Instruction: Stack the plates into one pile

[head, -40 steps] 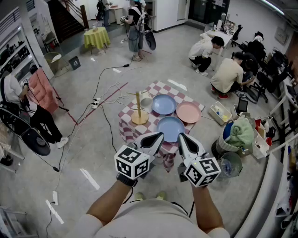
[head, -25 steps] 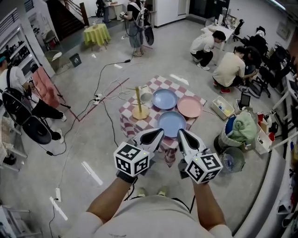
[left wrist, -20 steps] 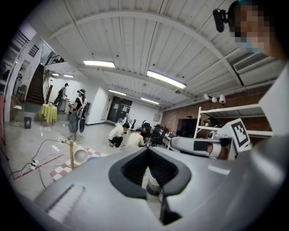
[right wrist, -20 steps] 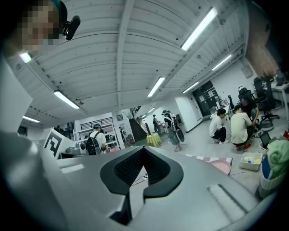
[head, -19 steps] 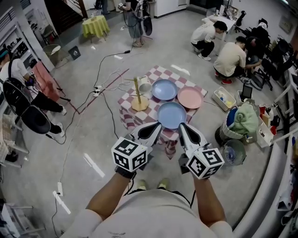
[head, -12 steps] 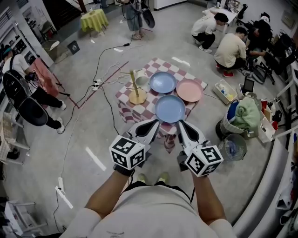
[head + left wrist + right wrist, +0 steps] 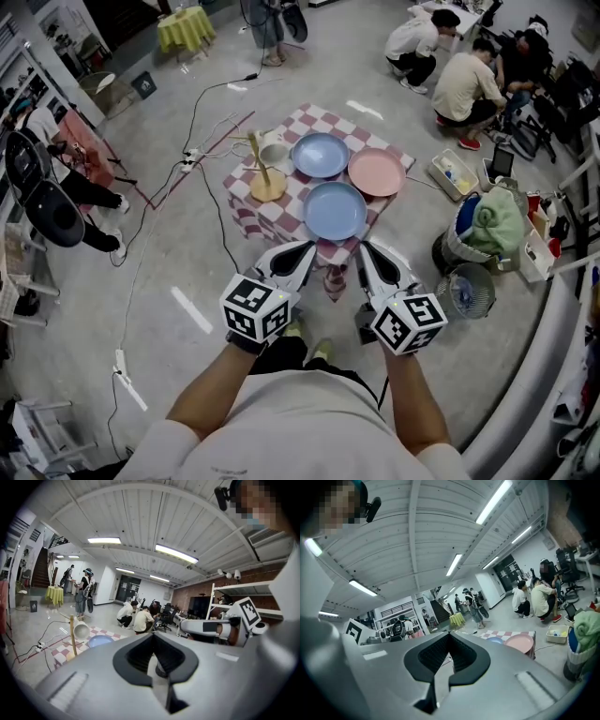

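A small table with a checked cloth stands on the floor ahead of me. On it lie a blue plate at the near side, a second blue plate behind it and a pink plate at the right, all separate. My left gripper and right gripper hang side by side short of the table's near edge, both shut and empty. The left gripper view shows one blue plate. In the right gripper view the pink plate shows with a blue plate beside it.
A wooden post on a round base and a white cup stand at the table's left. Cables trail over the floor to the left. A fan and a bin with green cloth sit right. People crouch beyond.
The table and plates have come nearer and lower in the head view as I stepped towards them. Both grippers stay shut and side by side.
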